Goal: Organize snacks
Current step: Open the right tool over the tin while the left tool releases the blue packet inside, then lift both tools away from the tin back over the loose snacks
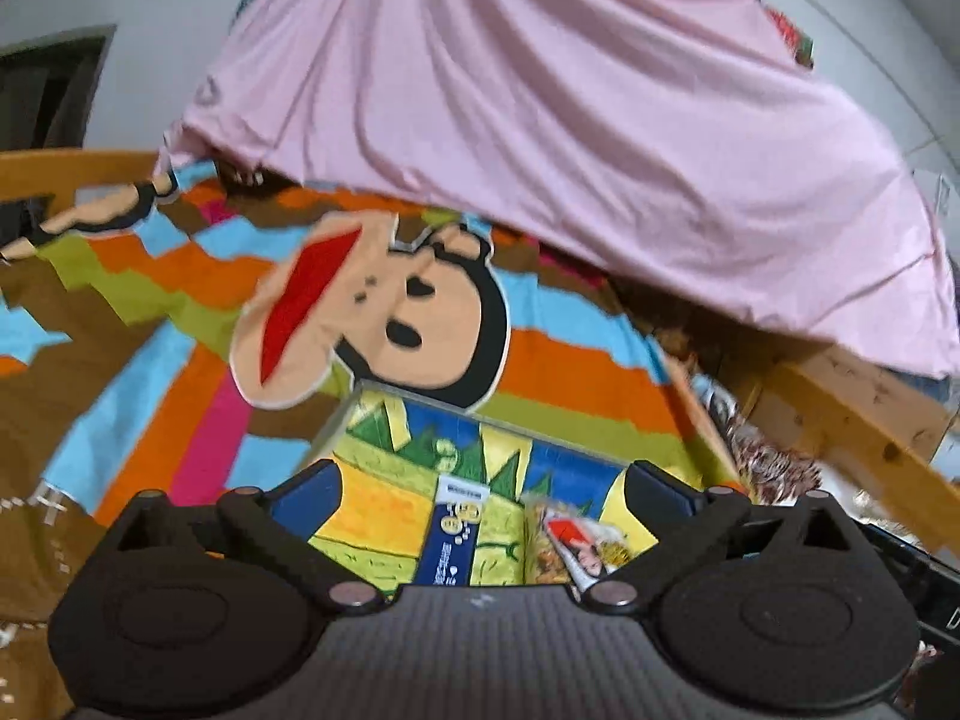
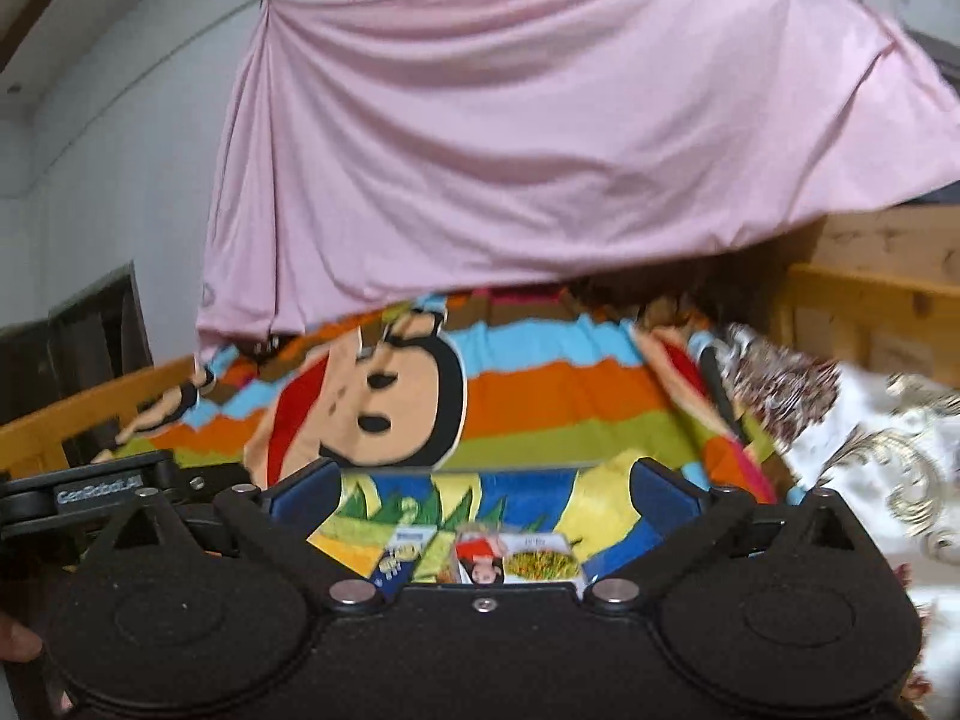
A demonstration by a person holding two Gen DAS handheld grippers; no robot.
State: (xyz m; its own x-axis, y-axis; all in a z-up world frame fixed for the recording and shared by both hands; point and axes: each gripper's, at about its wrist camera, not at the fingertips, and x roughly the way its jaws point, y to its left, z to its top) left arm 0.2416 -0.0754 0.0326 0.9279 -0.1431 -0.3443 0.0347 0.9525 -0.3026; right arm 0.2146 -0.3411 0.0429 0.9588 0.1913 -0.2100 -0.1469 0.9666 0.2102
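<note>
Both tongs spread: left tongs [image 1: 480, 480], right tongs [image 2: 483, 480], level over snack packets [image 2: 516, 558].

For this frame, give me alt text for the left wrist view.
The open left gripper hovers over a colourful box holding snack packets. Beyond lies a striped cartoon-monkey blanket, with a pink sheet hanging above.

Pink sheet [image 1: 540, 120] hangs over rainbow-striped monkey-print blanket [image 1: 570, 360].
</note>
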